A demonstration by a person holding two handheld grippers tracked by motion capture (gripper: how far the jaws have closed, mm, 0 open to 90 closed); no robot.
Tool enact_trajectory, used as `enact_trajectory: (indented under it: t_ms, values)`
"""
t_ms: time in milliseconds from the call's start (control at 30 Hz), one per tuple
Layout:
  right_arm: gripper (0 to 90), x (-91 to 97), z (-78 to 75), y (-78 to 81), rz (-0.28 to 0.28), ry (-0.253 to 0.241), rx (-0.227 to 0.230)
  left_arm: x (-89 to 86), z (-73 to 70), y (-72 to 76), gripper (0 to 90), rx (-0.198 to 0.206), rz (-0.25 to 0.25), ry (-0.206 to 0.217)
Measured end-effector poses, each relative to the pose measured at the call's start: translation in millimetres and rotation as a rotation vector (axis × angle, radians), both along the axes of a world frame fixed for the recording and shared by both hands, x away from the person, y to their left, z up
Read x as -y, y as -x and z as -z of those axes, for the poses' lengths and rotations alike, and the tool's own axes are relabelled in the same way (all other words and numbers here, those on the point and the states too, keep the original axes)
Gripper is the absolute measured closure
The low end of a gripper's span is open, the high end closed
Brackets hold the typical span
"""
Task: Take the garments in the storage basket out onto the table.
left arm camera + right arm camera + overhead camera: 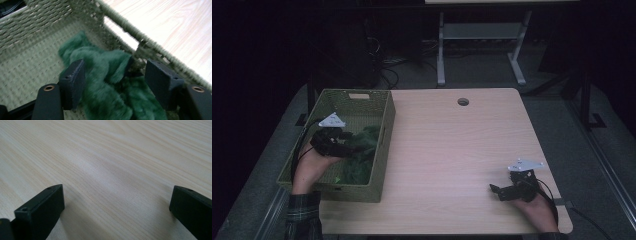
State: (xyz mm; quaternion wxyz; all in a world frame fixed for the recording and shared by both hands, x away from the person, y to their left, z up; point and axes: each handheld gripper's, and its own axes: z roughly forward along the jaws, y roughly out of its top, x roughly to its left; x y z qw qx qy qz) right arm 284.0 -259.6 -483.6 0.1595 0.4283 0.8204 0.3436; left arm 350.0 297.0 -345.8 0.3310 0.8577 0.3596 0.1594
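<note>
The left gripper (343, 145) reached from the near left into the one green woven rectangular basket (382, 167) at the table's left, its jaws spread around the single crumpled dark green fuzzy cloth (105, 85) lying there, not pinching it. The right gripper (498, 190) rested low on the light wooden table (452, 145) near right, pointing left, jaws spread wide over bare wood.

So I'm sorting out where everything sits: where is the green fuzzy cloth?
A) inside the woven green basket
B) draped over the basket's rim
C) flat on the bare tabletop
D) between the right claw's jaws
A: the green fuzzy cloth lies on the floor of the woven green basket, with the left claw around it.
</note>
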Motion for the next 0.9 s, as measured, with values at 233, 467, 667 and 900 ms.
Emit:
enact_trajectory:
  t_ms: [233,467,667,900]
  values:
    - [0.0,0.0,0.0,0.0,0.000,0.000,0.000,-7.7,7.7,-0.8,34.0,-0.026,-0.033,-0.012]
    - [0.0,0.0,0.0,0.0,0.000,0.000,0.000,-12.4,17.9,-3.4,34.0,-0.053,-0.045,-0.030]
    - [0.0,0.0,0.0,0.0,0.000,0.000,0.000,-14.1,25.0,-6.0,34.0,-0.077,-0.047,-0.043]
    - [0.0,0.0,0.0,0.0,0.000,0.000,0.000,-12.6,33.0,-9.3,36.3,-0.101,-0.033,-0.061]
